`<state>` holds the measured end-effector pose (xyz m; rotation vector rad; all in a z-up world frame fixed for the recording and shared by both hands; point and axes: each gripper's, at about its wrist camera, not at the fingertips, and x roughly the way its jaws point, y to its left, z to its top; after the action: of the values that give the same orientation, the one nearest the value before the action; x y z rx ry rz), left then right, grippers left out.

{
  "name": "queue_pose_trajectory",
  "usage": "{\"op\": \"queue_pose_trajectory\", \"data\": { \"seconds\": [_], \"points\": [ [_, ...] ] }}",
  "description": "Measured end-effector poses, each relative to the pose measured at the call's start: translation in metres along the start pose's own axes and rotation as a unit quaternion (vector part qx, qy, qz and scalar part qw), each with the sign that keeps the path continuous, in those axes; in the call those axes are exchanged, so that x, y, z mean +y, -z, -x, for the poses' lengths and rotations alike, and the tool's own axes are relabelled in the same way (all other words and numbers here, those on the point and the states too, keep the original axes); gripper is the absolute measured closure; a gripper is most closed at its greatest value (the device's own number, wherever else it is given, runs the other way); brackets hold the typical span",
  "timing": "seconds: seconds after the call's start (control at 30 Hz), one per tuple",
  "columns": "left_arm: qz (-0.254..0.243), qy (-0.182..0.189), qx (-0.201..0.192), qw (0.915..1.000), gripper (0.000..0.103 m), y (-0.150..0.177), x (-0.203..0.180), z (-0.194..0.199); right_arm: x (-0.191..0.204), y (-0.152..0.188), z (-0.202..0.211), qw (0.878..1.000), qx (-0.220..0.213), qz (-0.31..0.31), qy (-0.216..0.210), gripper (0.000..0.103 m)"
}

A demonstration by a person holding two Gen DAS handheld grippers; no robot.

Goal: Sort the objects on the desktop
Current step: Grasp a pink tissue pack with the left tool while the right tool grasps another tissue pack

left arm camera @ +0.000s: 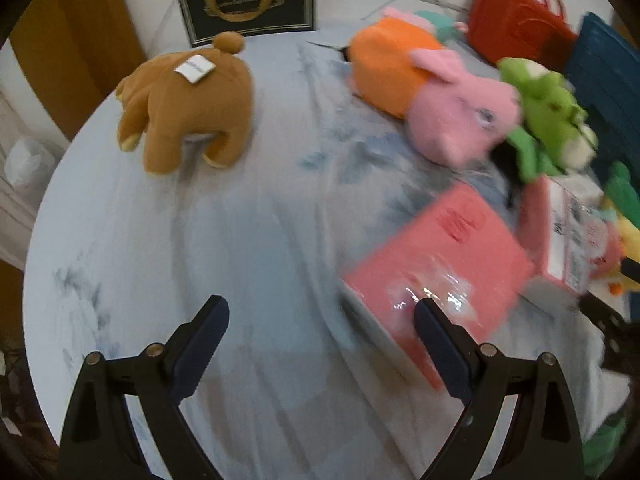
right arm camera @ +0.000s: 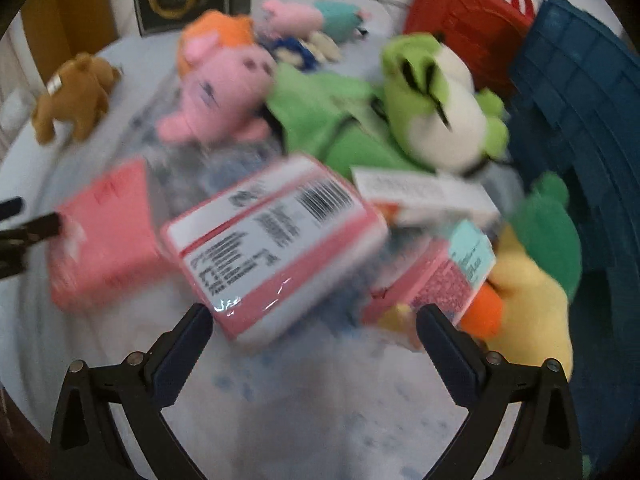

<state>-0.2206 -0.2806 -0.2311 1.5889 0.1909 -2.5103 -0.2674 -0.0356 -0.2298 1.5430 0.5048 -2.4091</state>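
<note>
My left gripper (left arm camera: 322, 310) hangs open over the pale blue cloth, its right finger just in front of a flat pink pack (left arm camera: 436, 264). Nothing lies between its fingers. A brown plush bear (left arm camera: 188, 100) lies at the far left, a pink pig plush (left arm camera: 460, 116) with an orange body and a green frog plush (left arm camera: 548, 116) at the far right. My right gripper (right arm camera: 314, 314) is open above the cloth, close in front of a tilted pink pack with a barcode label (right arm camera: 272, 236). The other pink pack (right arm camera: 106, 236) lies to its left, a small pink box (right arm camera: 444, 276) to its right.
A blue crate (right arm camera: 580, 112) stands at the right edge, a red handbag (right arm camera: 468, 12) behind it. A yellow and green plush (right arm camera: 532, 280) lies by the crate. A dark gift bag (left arm camera: 248, 0) leans on the back wall. The round table's edge (left arm camera: 52, 184) curves along the left.
</note>
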Motion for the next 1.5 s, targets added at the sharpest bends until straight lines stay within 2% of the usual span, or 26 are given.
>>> {"op": "queue_pose_trajectory", "data": {
  "seconds": [0.17, 0.33, 0.5, 0.7, 0.87, 0.97, 1.07, 1.13, 1.2, 1.23, 1.33, 1.47, 1.5],
  "points": [
    [-0.048, 0.011, -0.034, 0.9982, 0.008, 0.006, -0.034, 0.024, -0.021, 0.011, 0.013, 1.0, -0.014, -0.016, -0.017, 0.0],
    [-0.108, -0.013, -0.004, 0.9941, 0.008, 0.004, -0.069, -0.001, -0.018, 0.016, 0.026, 0.999, -0.023, -0.015, -0.042, 0.0],
    [-0.148, -0.034, 0.009, 0.9884, 0.007, -0.002, -0.084, -0.022, -0.013, 0.009, 0.03, 0.997, -0.029, -0.031, -0.058, 0.0],
    [-0.137, -0.048, 0.003, 0.9894, 0.003, -0.028, -0.083, -0.041, -0.004, -0.003, 0.022, 0.995, -0.022, -0.072, -0.066, 0.0],
    [-0.091, -0.021, -0.001, 0.9956, 0.003, -0.056, -0.066, -0.049, 0.001, -0.016, 0.009, 0.992, -0.008, -0.112, -0.055, 0.0],
    [-0.103, -0.013, 0.006, 0.9946, 0.003, -0.07, -0.061, -0.047, 0.005, -0.027, 0.007, 0.991, -0.007, -0.122, -0.053, 0.0],
    [-0.121, 0.001, -0.014, 0.9926, 0.003, -0.077, -0.06, -0.037, 0.009, -0.035, 0.009, 0.991, -0.014, -0.127, -0.051, 0.0],
    [-0.142, 0.003, 0.009, 0.9898, 0.0, -0.081, -0.063, -0.05, 0.012, -0.039, 0.002, 0.99, -0.002, -0.134, -0.049, 0.0],
    [-0.141, 0.056, 0.036, 0.9878, 0.0, -0.083, -0.062, -0.063, 0.013, -0.04, -0.011, 0.988, 0.018, -0.145, -0.053, 0.0],
    [-0.139, 0.057, 0.051, 0.9873, 0.0, -0.083, -0.063, -0.069, 0.013, -0.04, -0.02, 0.986, 0.03, -0.152, -0.053, 0.0],
    [-0.153, 0.051, 0.046, 0.9858, 0.0, -0.076, -0.066, -0.072, 0.011, -0.037, -0.039, 0.981, 0.054, -0.178, -0.061, 0.0],
    [-0.164, 0.024, 0.075, 0.9832, 0.0, -0.054, -0.064, -0.091, 0.011, -0.038, -0.039, 0.981, 0.054, -0.176, -0.06, 0.0],
    [-0.151, 0.037, 0.072, 0.9853, 0.0, -0.052, -0.06, -0.092, 0.012, -0.039, -0.039, 0.981, 0.055, -0.175, -0.058, 0.0]
  ]
}}
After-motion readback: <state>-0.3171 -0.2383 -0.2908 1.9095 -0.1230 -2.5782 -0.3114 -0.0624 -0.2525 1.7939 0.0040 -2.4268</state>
